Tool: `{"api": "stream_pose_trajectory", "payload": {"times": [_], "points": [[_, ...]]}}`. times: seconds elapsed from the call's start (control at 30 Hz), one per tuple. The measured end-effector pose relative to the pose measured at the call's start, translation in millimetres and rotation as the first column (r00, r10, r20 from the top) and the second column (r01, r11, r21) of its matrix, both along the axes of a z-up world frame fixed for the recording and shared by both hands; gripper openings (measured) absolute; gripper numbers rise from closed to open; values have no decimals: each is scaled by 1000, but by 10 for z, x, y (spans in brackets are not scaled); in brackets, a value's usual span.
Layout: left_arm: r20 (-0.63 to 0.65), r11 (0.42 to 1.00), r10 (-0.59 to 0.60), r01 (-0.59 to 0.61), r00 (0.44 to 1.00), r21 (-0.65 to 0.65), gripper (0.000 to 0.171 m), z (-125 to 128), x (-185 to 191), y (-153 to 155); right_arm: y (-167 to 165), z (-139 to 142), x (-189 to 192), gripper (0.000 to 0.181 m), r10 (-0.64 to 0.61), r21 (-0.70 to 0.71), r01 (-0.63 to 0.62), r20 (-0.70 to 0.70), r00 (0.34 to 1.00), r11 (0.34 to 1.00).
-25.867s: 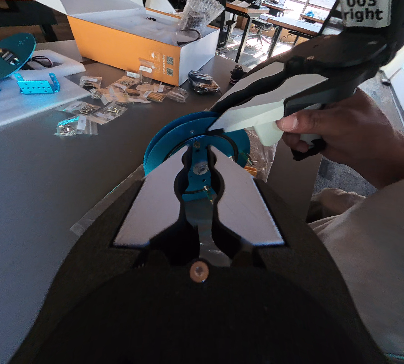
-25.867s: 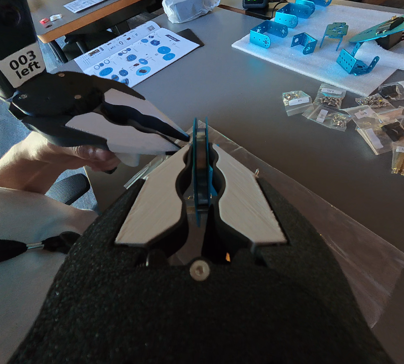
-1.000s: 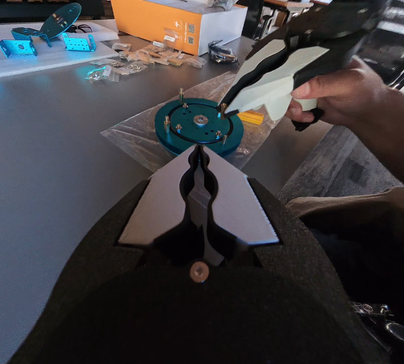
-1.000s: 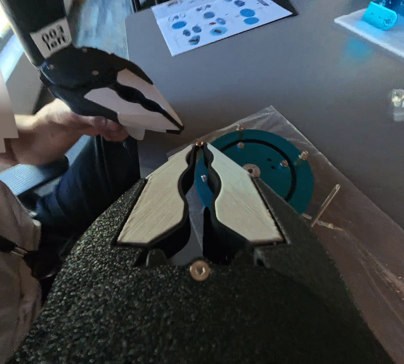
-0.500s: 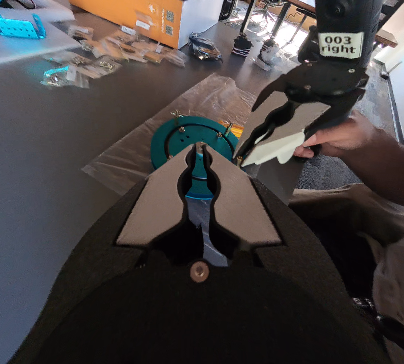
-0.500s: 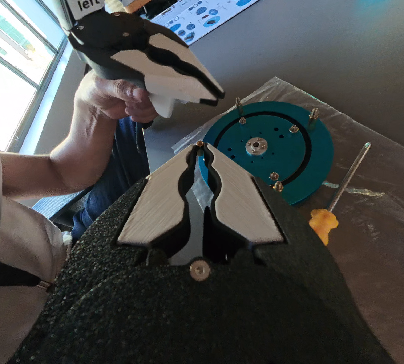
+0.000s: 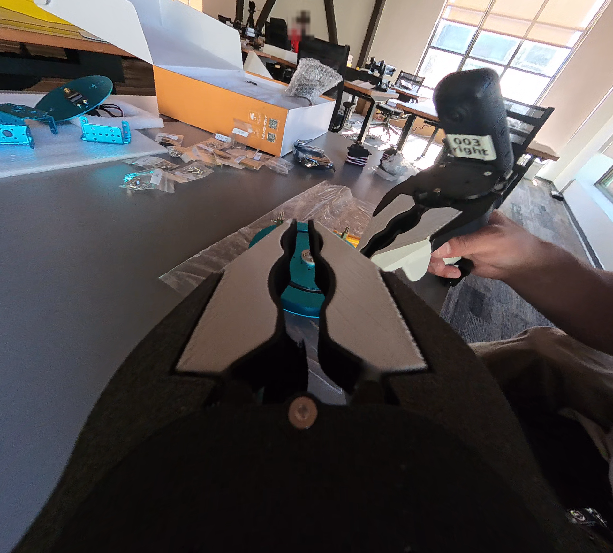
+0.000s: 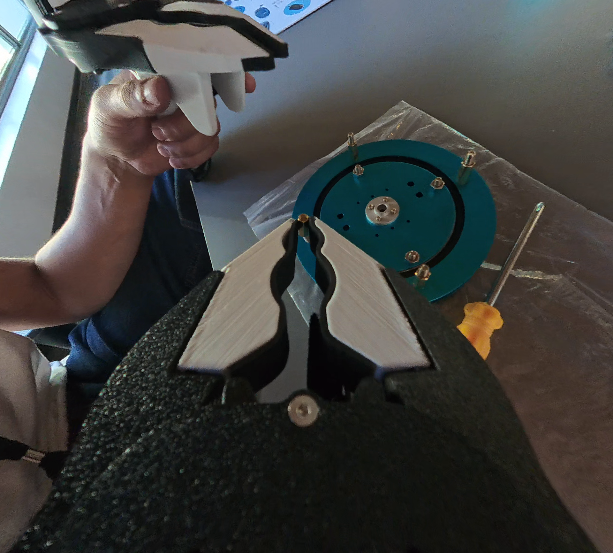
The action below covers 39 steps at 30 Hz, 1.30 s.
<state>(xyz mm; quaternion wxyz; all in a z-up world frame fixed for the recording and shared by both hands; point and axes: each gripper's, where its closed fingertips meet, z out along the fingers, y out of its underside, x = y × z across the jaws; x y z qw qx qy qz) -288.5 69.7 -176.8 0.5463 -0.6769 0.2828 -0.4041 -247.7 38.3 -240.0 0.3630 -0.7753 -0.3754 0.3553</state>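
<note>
The right gripper [image 8: 302, 224] has its tips pinched on a small brass standoff [image 8: 303, 220], held just off the near edge of the teal round plate [image 8: 471, 238]. The left gripper [image 7: 301, 224] shows a narrow gap between its tips with nothing in it, held raised above that plate with nothing touching it. The plate lies flat on a clear plastic bag [image 8: 547, 288] on the grey table [image 8: 431, 55], carrying upright brass standoffs near its rim and a silver hub at its centre. Just beside the plate, on the side away from the left gripper, lies a yellow-handled screwdriver [image 8: 481, 324]. Half a second ago the left gripper sat lower and closer to the plate; it has since lifted, and the right gripper has drawn slightly back while keeping its hold on the standoff.
</note>
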Motion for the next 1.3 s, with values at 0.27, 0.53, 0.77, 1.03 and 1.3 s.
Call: {"api": "stream_pose_trajectory", "payload": {"times": [0.27,0.53,0.77,1.03,1.3], "points": [[-5,1000,-2,1,1000,-4,6,-18,32,10,-42,-7,26,6,65,158,-92,165,984,983],[10,1000,-20,20,1000,-19,6,-18,35,5,-119,-57,57,5,145,217,-212,286,947,953],[-11,999,-31,31,999,-9,6,-32,67,-20,-54,127,44,5,141,297,-257,361,922,920],[-18,977,-191,188,981,-100,0,-130,213,-238,-72,439,-109,5,150,445,-246,240,959,861],[-7,954,-277,274,961,-119,0,-137,311,-382,-177,538,-253,5,198,510,-282,214,957,813]]}}
